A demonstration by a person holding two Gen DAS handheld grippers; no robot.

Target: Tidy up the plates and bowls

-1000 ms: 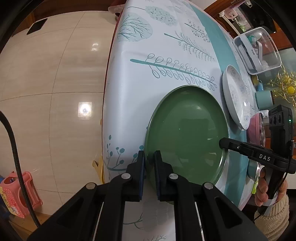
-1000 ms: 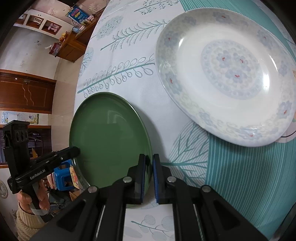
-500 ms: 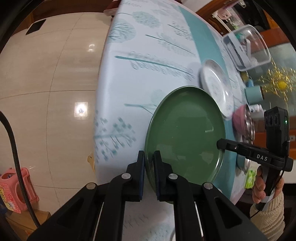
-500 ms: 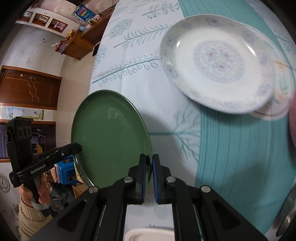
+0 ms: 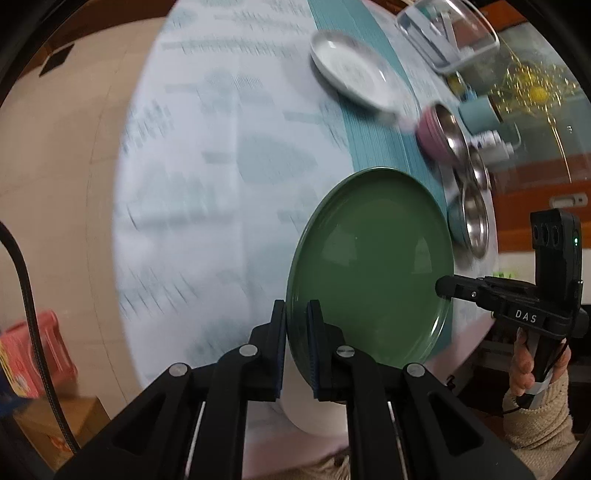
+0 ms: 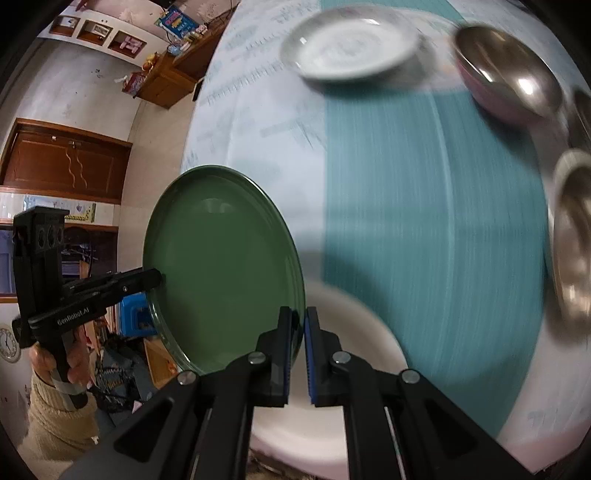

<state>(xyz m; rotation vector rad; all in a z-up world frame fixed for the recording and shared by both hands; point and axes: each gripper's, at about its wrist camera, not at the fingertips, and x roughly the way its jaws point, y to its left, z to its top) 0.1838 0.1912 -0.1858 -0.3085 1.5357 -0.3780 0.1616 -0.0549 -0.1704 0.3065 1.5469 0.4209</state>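
A green plate point(image 5: 369, 273) hangs above the table, gripped at opposite rims by both grippers. My left gripper point(image 5: 296, 321) is shut on its near rim in the left wrist view, where the right gripper point(image 5: 443, 286) pinches the far rim. The right wrist view shows the same green plate point(image 6: 221, 266), with my right gripper point(image 6: 298, 325) shut on its edge and the left gripper point(image 6: 157, 277) on the other side. A plain white plate point(image 6: 332, 387) lies just below the held plate at the table's near edge. A white patterned plate point(image 6: 347, 48) sits farther away.
A pink bowl with a steel lining point(image 6: 506, 70) and steel bowls point(image 6: 572, 236) stand at the right on the teal stripe point(image 6: 424, 221) of the tablecloth. A clear lidded container point(image 5: 447, 33) and a teal cup point(image 5: 480, 114) are beyond. The floor lies left of the table edge point(image 5: 122, 221).
Both grippers have lifted the green plate off the cloth and carried it along the table. The patterned plate has receded, and the bowls and a white plate below have come into view.
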